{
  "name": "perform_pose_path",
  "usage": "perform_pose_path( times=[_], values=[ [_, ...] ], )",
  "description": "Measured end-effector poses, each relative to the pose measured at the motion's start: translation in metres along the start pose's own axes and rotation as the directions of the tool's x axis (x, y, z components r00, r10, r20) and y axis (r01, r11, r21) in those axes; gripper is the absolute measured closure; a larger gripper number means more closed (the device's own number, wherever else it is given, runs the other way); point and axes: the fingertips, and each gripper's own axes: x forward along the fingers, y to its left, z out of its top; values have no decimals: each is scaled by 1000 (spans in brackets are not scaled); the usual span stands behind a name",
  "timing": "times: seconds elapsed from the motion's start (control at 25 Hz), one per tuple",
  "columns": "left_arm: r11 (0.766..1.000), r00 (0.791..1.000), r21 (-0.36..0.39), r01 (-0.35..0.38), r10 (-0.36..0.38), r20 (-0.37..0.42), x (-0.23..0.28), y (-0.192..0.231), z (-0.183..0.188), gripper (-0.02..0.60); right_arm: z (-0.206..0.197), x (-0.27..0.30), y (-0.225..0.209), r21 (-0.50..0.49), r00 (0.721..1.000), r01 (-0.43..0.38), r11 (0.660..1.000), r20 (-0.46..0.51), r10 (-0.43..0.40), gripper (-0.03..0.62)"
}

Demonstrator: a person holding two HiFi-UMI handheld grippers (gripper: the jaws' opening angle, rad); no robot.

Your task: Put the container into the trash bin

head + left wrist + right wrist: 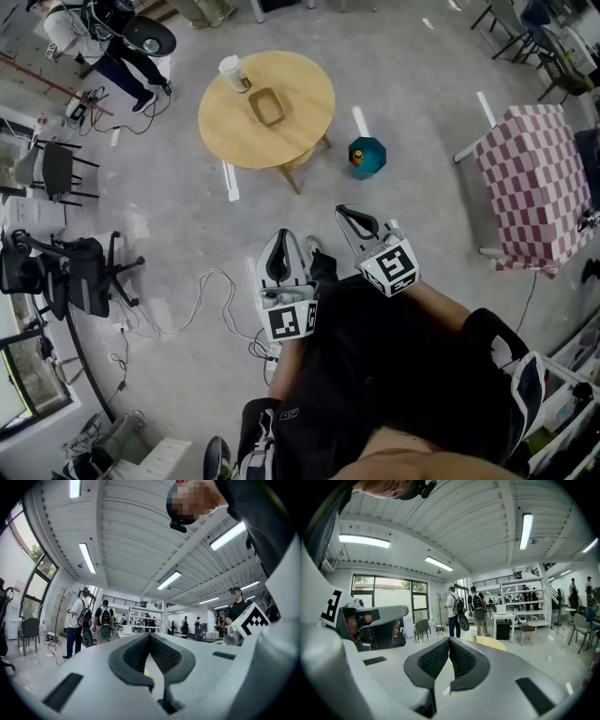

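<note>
Wooden round table [302, 92] in head view carries the brown container [266, 106] and white cup [231, 70], teal trash bin [367, 157] on the floor beside it, left gripper [278, 237] and right gripper [343, 212] well apart from it; left gripper view: jaws pressed together, empty; right gripper view: tips touching, nothing between.

Container [266, 106] on table [305, 103]; cup [231, 68] left of it; trash bin [367, 157] right of table.
</note>
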Motion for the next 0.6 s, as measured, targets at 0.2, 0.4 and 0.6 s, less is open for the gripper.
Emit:
perform_pose_path(
  times=[0.2,0.4,0.6],
  values=[
    [1000,1000,-3,3,-3,-6,28,43,3,573,9,50,-6,0,1000,16,1000,-12,-16,568],
    [1000,1000,-27,9,-10,-16,50,85,-3,573,12,96,-4,-9,999,22,1000,-35,-22,568],
    [999,999,-30,24,-25,-32,70,118,-11,572,15,140,-1,-9,999,26,1000,-39,-27,568]
  ],
)
